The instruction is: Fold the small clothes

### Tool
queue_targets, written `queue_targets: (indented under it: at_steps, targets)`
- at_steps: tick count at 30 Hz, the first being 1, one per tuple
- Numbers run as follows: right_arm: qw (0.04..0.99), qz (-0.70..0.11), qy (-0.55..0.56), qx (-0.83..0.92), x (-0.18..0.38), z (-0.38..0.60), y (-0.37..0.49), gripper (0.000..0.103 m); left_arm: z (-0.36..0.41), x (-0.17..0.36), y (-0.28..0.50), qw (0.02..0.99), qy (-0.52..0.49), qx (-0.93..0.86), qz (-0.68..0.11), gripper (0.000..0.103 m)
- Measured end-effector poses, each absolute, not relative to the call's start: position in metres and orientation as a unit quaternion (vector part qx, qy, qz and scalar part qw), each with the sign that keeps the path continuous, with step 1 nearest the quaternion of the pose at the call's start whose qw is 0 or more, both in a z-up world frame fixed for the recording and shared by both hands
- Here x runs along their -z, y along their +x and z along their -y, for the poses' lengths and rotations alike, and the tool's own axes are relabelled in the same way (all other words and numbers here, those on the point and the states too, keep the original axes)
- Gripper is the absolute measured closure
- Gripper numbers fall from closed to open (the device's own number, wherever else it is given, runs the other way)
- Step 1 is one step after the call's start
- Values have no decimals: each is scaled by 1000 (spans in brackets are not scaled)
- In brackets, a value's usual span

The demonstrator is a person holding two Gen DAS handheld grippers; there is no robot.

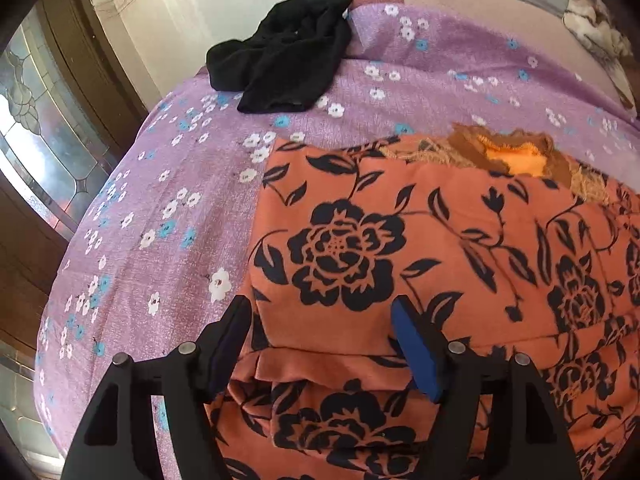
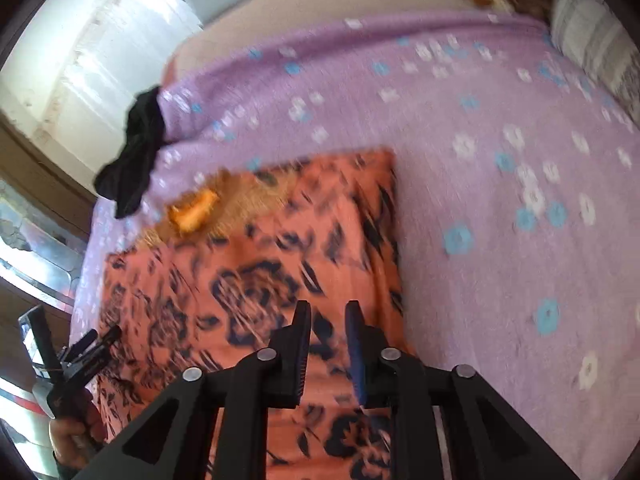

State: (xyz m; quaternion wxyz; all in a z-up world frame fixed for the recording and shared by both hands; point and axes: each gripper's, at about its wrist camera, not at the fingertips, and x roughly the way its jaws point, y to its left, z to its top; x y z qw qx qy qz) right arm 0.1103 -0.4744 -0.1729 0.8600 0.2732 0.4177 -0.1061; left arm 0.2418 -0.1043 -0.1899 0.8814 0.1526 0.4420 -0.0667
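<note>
An orange garment with black flowers (image 1: 440, 248) lies folded on the purple floral bedsheet (image 1: 168, 200); it also shows in the right wrist view (image 2: 248, 264). Its frayed brown neckline with an orange lining (image 1: 516, 156) lies at the far edge. My left gripper (image 1: 324, 332) is open over the garment's near left part, with nothing between its fingers. My right gripper (image 2: 328, 340) is open with a narrow gap above the garment's near right part. The left gripper also shows at the left edge of the right wrist view (image 2: 92, 344).
A crumpled black garment (image 1: 284, 52) lies at the bed's far left corner, seen too in the right wrist view (image 2: 136, 148). A patterned pillow (image 1: 596, 28) is at the far right. A wooden door with stained glass (image 1: 36, 120) stands left of the bed.
</note>
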Motion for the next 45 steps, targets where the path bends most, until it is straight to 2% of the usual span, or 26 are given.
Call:
queue_targets:
  at_steps: [4, 8, 16, 22, 26, 32, 35, 37, 42, 45]
  targets:
    - [867, -407, 270, 97, 183, 488, 142, 82, 114, 189, 237, 884, 166, 84, -429, 30]
    - [852, -418, 305, 83, 216, 507, 157, 83, 117, 206, 242, 866, 181, 80, -460, 29]
    - [872, -389, 294, 33, 184, 477, 149, 82, 116, 197, 243, 873, 154, 88, -454, 27]
    - [837, -472, 275, 18, 215, 439, 158, 81, 117, 204, 244, 866, 159, 81, -468, 25]
    - [832, -471, 293, 19, 207, 440, 139, 82, 123, 202, 241, 868, 181, 75, -456, 22]
    - [842, -454, 285, 64, 192, 453, 101, 82, 124, 187, 232, 881, 147, 107, -437, 22]
    - [824, -476, 300, 64, 210, 464, 91, 81, 134, 207, 233, 862, 184, 101, -462, 21]
    - [820, -471, 318, 64, 204, 465, 77, 81, 138, 207, 227, 872, 197, 96, -438, 21]
    - [849, -426, 308, 57, 175, 452, 7, 81, 131, 195, 200, 879, 204, 110, -416, 21]
    - [837, -405, 362, 66, 175, 456, -40, 80, 116, 186, 176, 882, 163, 121, -424, 21]
